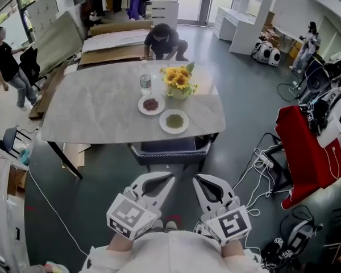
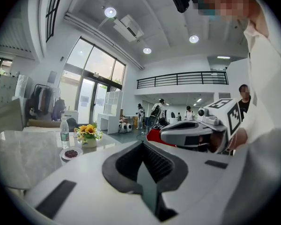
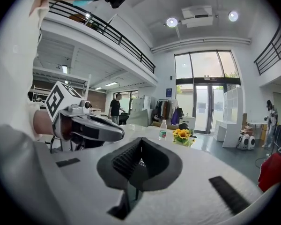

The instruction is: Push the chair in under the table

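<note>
Marble worktop [image 1: 96, 112] at centre frame, chair [image 1: 169, 151] nearly under it. Left gripper [image 1: 163, 180] and right gripper [image 1: 203, 182]: jaws closed, empty. Risk: a hard shove may jolt the worktop, toppling the bottle [image 1: 145, 83].

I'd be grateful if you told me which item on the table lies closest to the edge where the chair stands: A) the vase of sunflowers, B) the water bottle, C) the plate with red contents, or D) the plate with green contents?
D: in the head view the plate with green contents lies right at the near edge of the table, just behind the chair.
</note>
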